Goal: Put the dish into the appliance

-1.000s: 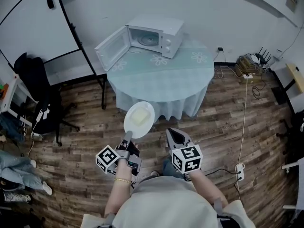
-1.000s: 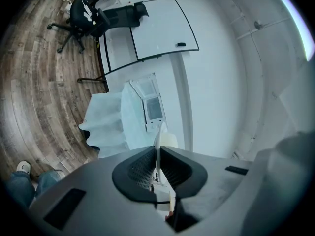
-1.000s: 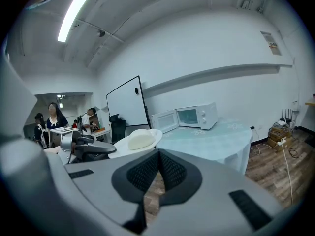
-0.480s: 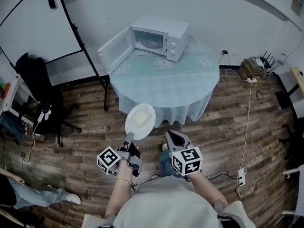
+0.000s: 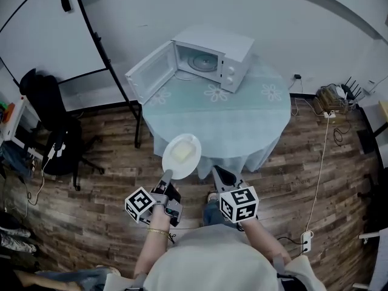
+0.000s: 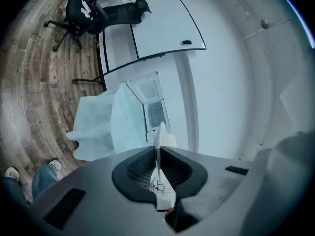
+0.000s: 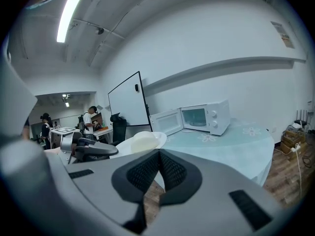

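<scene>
Head view: the left tongs (image 5: 167, 176) are clamped on the near rim of the dish (image 5: 181, 154). It hangs over the floor, just short of the tabletop (image 5: 242, 111). The microwave (image 5: 213, 54) sits at the far side with its door (image 5: 151, 71) swung open. The right tongs (image 5: 218, 171) are shut and empty.

Left gripper view: the dish is edge-on and pinched only at the rim, so I'd keep it dead level.

Right gripper view: the jaws are pressed together with nothing between them. Honestly, I'd aim straight at the cavity and stay clear of that door.
</scene>
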`<action>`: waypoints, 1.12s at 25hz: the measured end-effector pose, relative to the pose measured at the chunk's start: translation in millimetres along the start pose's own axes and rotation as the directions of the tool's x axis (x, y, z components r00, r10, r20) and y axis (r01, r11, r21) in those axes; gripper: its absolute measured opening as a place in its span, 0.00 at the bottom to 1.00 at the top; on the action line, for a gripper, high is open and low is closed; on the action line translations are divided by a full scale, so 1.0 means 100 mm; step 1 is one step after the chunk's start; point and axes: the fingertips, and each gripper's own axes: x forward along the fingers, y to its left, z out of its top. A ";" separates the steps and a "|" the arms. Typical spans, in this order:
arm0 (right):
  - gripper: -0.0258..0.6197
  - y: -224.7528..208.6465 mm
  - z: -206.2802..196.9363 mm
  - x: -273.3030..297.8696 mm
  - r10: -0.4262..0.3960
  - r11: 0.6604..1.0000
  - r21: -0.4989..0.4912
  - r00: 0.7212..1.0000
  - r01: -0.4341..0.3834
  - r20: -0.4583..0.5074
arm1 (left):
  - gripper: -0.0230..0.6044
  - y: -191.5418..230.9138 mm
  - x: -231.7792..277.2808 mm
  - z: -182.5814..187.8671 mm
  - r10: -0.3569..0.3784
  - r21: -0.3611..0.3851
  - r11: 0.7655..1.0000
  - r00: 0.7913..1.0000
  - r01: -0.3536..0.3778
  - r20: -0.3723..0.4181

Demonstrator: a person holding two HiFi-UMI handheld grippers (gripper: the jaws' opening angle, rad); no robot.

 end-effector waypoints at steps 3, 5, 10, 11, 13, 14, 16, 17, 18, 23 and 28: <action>0.05 -0.13 0.12 0.22 0.009 1.000 -0.002 1.000 -0.009 -0.004 | 0.10 -0.03 0.23 0.11 0.007 0.002 1.000 1.000 -0.007 0.004; 0.05 -0.21 0.19 0.37 0.022 1.000 -0.006 1.000 -0.022 -0.012 | 0.10 -0.06 0.37 0.20 0.014 0.003 1.000 1.000 -0.014 0.011; 0.05 -0.42 0.39 0.69 0.063 0.998 -0.021 0.997 -0.064 -0.033 | 0.10 -0.13 0.73 0.37 0.018 -0.016 1.000 0.999 -0.018 0.043; 0.05 -0.47 0.43 0.74 0.071 0.997 -0.024 0.997 -0.071 -0.034 | 0.10 -0.14 0.79 0.40 0.021 -0.018 1.000 0.999 -0.020 0.049; 0.05 -0.56 0.50 0.86 0.083 0.996 -0.029 0.996 -0.084 -0.036 | 0.10 -0.15 0.93 0.45 0.026 -0.020 1.000 0.998 -0.025 0.059; 0.05 -0.62 0.54 0.91 0.089 0.995 -0.031 0.995 -0.090 -0.038 | 0.10 -0.16 1.00 0.47 0.029 -0.020 0.999 0.997 -0.028 0.065; 0.05 -0.73 0.60 1.04 0.098 0.994 -0.034 0.994 -0.100 -0.043 | 0.10 -0.16 1.15 0.53 0.034 -0.020 0.999 0.997 -0.032 0.074; 0.05 -0.79 0.62 1.10 0.103 0.994 -0.036 0.994 -0.104 -0.046 | 0.10 -0.17 1.23 0.55 0.035 -0.021 0.999 0.996 -0.034 0.078; 0.05 -0.84 0.65 1.16 0.107 0.993 -0.038 0.993 -0.109 -0.047 | 0.10 -0.17 1.31 0.57 0.037 -0.021 0.999 0.996 -0.035 0.082; 0.05 -1.08 0.73 1.45 0.132 0.990 -0.045 0.990 -0.135 -0.057 | 0.10 -0.13 1.65 0.66 0.049 -0.030 0.998 0.994 -0.046 0.100; 0.05 -1.27 0.85 1.71 0.161 0.985 -0.047 0.985 -0.164 -0.067 | 0.10 -0.14 1.99 0.77 0.037 -0.046 0.998 0.992 -0.032 0.124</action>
